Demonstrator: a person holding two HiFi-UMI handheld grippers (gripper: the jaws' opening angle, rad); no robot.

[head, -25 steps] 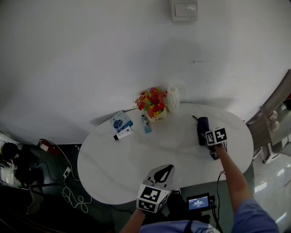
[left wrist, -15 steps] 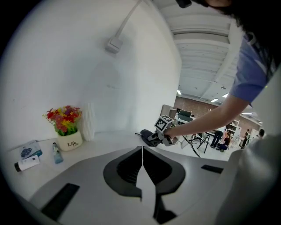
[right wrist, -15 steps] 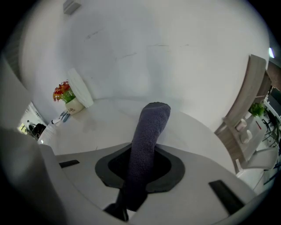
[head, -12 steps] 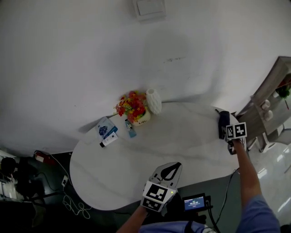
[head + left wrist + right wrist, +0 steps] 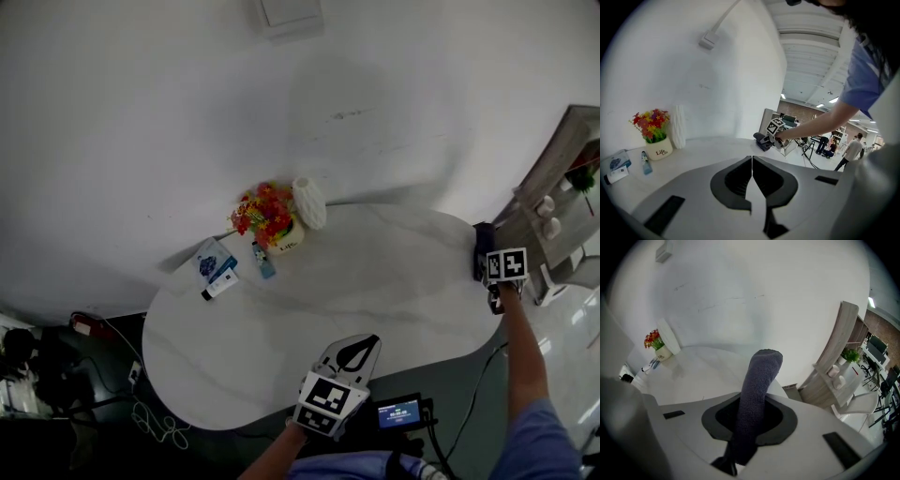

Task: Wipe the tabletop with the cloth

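White tabletop (image 5: 375, 281): right gripper view alone shows right tongs (image 5: 750, 401) clamping cloth (image 5: 762, 373); left tongs (image 5: 752, 159) closed, empty.

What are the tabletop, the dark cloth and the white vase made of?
The tabletop looks like polished white marble or a marble-look laminate: faint grey veins, soft sheen. The cloth seems knitted or microfibre fabric, dark grey, matte, with a looped texture. The vase is probably matte white ceramic or plastic, ribbed; too small to be sure.
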